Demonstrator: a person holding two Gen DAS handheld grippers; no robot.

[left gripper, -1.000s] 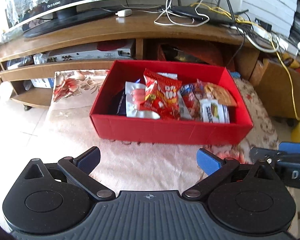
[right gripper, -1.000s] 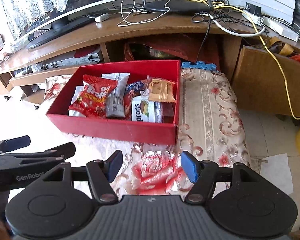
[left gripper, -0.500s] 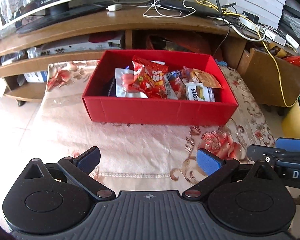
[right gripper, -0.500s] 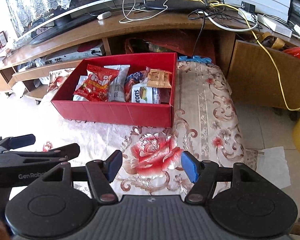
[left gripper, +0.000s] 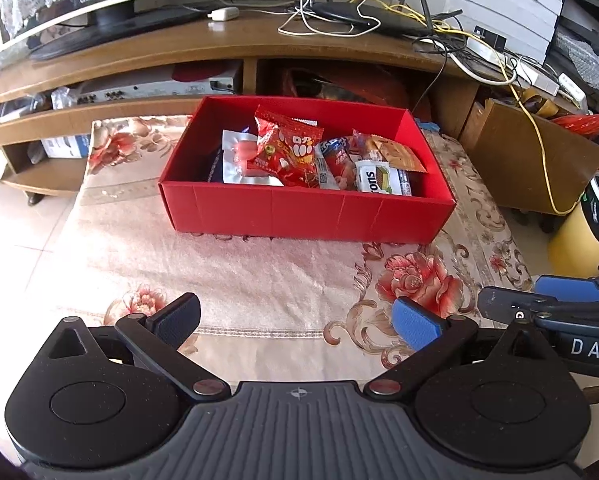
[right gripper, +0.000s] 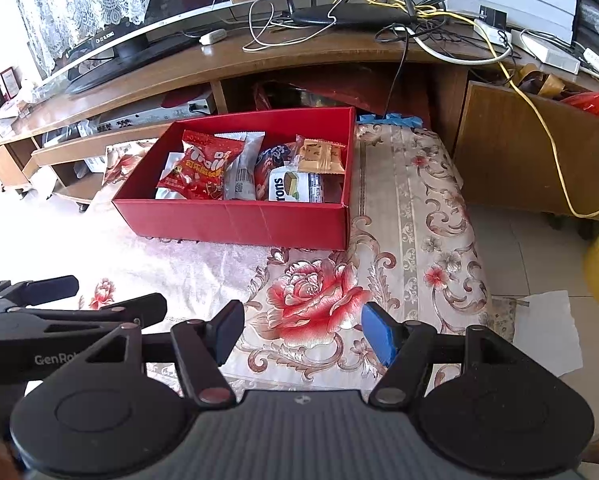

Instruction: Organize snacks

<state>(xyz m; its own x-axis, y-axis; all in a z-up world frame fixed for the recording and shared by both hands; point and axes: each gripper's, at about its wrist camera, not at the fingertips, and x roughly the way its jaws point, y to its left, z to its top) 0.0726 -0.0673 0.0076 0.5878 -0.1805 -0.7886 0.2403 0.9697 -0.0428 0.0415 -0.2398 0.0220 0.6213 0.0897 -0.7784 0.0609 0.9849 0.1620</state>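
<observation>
Both grippers idle, snacks already in the box.
Left gripper (left gripper: 295,318) and right gripper (right gripper: 301,330) both spread wide, holding nothing. Red box (left gripper: 307,212) sits ahead on the floral cloth (right gripper: 403,208), well apart, long axis left-right. From the right gripper it lies forward-left; left looks better lined up.

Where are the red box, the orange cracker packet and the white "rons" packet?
red box (left gripper: 307,216), left wrist view, front wall.
orange cracker packet (right gripper: 323,156), right wrist view, packet face.
white "rons" packet (left gripper: 379,179), left wrist view, printed front.
</observation>
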